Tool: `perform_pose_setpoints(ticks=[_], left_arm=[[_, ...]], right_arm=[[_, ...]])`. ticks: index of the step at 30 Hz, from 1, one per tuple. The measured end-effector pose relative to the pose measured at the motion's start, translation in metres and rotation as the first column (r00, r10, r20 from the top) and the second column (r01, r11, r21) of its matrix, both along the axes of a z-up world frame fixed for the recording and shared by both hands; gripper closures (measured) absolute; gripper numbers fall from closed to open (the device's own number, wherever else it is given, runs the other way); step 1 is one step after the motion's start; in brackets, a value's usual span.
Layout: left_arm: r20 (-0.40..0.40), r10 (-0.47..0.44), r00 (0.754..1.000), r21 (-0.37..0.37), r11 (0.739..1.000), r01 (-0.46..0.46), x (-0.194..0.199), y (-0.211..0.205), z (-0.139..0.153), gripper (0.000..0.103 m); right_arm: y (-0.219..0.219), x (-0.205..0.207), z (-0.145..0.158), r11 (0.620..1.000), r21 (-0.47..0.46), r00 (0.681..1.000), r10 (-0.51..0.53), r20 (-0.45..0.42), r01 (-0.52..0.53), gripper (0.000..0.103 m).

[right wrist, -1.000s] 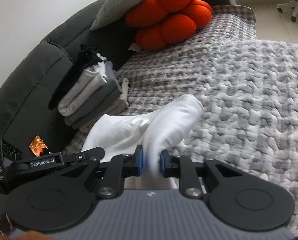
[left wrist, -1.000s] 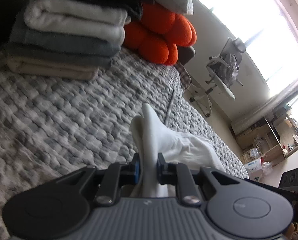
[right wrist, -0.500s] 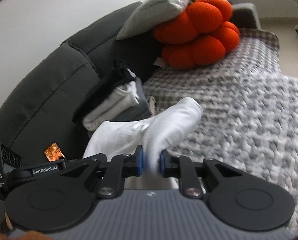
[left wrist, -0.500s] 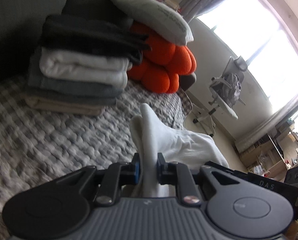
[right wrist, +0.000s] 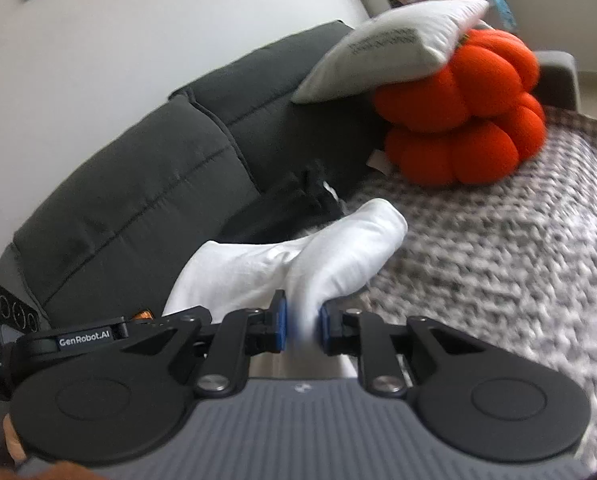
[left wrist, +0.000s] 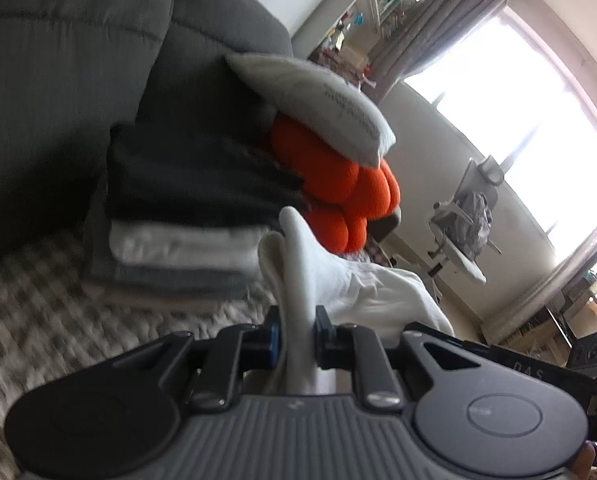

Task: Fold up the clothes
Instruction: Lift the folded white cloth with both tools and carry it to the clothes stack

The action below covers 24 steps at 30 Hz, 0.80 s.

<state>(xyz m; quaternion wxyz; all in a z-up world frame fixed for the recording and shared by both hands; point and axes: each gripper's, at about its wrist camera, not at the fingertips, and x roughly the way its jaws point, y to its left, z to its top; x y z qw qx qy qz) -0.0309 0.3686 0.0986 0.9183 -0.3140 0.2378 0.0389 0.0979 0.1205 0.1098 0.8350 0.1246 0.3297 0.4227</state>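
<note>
both claws are pressed onto one white garment (left wrist: 340, 280): a bunched fold is pinched by the left gripper (left wrist: 296, 338), another by the right gripper (right wrist: 301, 326). the cloth is held above the grey knitted blanket (right wrist: 498, 248), just in front of the stack of folded clothes (left wrist: 186, 216) on it.

The white garment (right wrist: 298, 264) is soft, smooth matt cloth. The blanket (right wrist: 498, 264) beneath is a chunky, bumpy grey-and-white knit, the sofa (right wrist: 138, 184) a dark matt woven fabric. The orange cushion (right wrist: 470, 116) looks fuzzy and plush.
</note>
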Motion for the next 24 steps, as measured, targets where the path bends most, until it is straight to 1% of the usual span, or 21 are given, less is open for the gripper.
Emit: perform_pose_setpoints(ticks=[3,7,14,20,24], left_arm=[[0.023,0.019,1.0,0.005,1.0,-0.019,0.004,0.009,0.013,0.087],[0.055,0.06,0.997,0.012,0.998,-0.061,0.011,0.023,0.028,0.087],[0.095,0.12,0.988,0.028,0.992,-0.123,0.025,0.047,0.055,0.087],[0.106,0.162,0.981,0.031,0.986,-0.166,0.036,0.067,0.064,0.087],[0.11,0.186,0.976,0.025,0.982,-0.19,0.042,0.079,0.065,0.087]], right_arm=[[0.013,0.011,0.013,1.0,0.012,1.0,0.018,0.004,-0.018,0.084],[0.034,0.026,0.033,0.999,0.007,0.998,0.052,0.043,-0.052,0.084],[0.069,0.054,0.057,0.995,0.01,0.993,0.095,0.07,-0.096,0.084],[0.099,0.078,0.07,0.992,0.018,0.989,0.127,0.081,-0.129,0.084],[0.119,0.094,0.071,0.989,0.019,0.987,0.143,0.075,-0.145,0.084]])
